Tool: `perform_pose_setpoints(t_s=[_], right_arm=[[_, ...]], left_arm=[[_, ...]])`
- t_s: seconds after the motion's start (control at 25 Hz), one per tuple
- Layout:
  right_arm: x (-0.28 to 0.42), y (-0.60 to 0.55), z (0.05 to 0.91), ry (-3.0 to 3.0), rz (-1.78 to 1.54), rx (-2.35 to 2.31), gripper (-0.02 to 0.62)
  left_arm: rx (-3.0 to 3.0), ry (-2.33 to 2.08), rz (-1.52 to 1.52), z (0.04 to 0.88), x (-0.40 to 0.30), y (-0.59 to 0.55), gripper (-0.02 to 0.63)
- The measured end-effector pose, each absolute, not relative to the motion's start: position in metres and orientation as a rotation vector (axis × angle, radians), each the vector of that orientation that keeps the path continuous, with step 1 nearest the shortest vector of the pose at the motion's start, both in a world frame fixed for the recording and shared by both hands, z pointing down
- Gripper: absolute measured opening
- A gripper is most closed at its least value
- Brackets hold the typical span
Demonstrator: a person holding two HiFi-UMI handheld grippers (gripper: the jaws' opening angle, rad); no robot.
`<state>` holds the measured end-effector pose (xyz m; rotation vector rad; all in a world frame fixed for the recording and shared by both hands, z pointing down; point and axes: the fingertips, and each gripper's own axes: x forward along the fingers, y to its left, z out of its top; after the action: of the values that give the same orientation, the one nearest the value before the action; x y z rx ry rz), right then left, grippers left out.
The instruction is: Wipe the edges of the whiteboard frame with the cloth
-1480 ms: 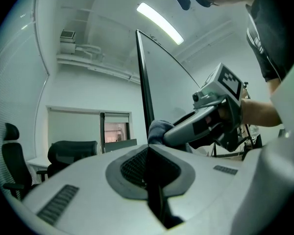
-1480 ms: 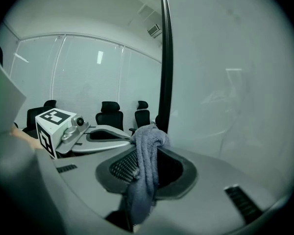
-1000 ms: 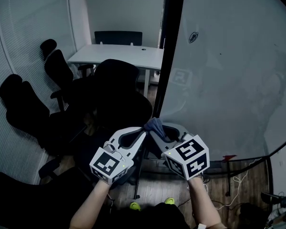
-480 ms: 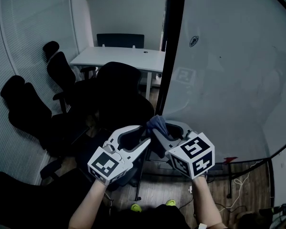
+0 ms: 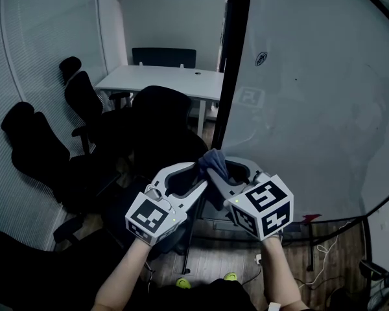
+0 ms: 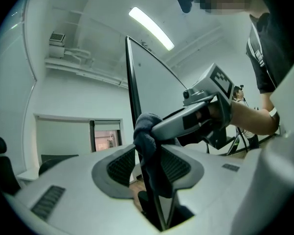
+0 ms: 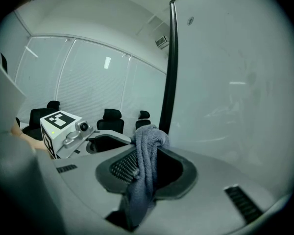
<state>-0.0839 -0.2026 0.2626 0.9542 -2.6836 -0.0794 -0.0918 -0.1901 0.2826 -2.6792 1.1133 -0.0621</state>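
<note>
Straddling cloth (image 5: pixel 214 161), left gripper (image 5: pixel 202 175) newly spread

The left tool (image 5: pixel 193 177) and the right tool (image 5: pixel 228 173) are pale grey moulded plastic shells with smooth, rounded outlines. Their inner faces carry dark ribbed pads (image 6: pixel 121 164), and small slotted vents are set into the shells. Behind each sits a white cube (image 5: pixel 154 220) printed with black square markers, with a tiny green light at one edge. A small round lens housing (image 7: pixel 81 126) sits beside the left one. The person wears a black short-sleeved top (image 6: pixel 267 48), with forearms bare, and bright yellow-green shoes (image 5: pixel 182 280).
</note>
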Motion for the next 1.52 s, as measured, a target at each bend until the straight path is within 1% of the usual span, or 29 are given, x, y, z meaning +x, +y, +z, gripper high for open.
perform_pose_setpoints(t_s=[0.08, 0.16, 0.2, 0.36, 1.52], right_arm=[[-0.082, -0.203, 0.258, -2.688, -0.091, 0.955, 0.094], [-0.080, -0.203, 0.252, -2.699, -0.109, 0.959, 0.094], [-0.079, -0.203, 0.248, -2.705, -0.117, 0.959, 0.094], [-0.079, -0.204, 0.237, -2.718, -0.150, 0.960, 0.094], [-0.077, -0.207, 0.176, -2.715, -0.336, 0.949, 0.094]], left_arm=[[-2.651, 1.103, -0.053, 0.275, -0.088, -0.191, 0.153], [-2.586, 1.086, -0.013, 0.263, -0.086, -0.190, 0.095], [-2.556, 1.080, 0.009, 0.257, -0.085, -0.190, 0.081], [-2.513, 1.067, 0.029, 0.245, -0.084, -0.188, 0.043], [-2.453, 1.076, -0.042, 0.186, -0.078, -0.192, 0.034]])
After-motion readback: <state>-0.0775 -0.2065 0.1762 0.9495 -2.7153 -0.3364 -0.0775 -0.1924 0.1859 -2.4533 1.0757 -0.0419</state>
